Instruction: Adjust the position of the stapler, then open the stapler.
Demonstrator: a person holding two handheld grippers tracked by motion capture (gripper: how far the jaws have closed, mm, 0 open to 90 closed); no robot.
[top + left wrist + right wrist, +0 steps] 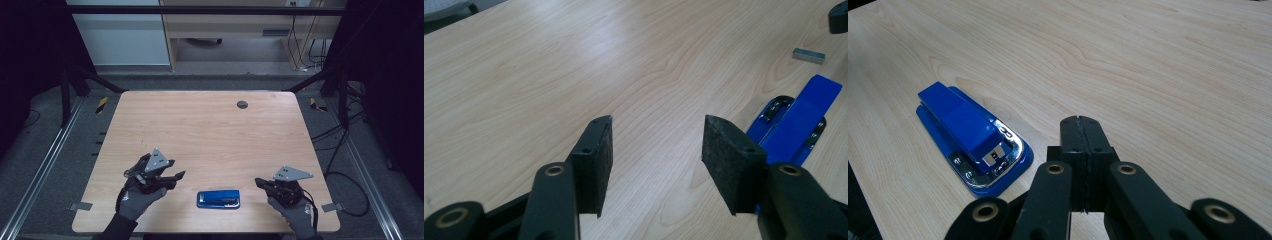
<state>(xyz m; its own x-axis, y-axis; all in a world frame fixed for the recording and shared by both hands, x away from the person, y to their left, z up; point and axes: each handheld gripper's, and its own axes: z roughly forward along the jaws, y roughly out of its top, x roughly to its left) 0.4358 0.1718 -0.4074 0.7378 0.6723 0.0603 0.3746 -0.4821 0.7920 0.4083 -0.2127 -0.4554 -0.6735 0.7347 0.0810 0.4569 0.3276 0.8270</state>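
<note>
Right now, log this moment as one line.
left tool: open, nothing between jaws | right tool: shut, empty | blue stapler: flat on table, between both tools, untouched

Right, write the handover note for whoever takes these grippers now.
Left gripper: jaws open, nothing between them, left of the blue stapler.
Right gripper: jaws shut, empty, right of the stapler.
Stapler: lies flat near the table's front edge, between both grippers, touched by neither. A small metal block lies beyond it.
Done: nothing evident.
Left: probably gripping the stapler.
</note>
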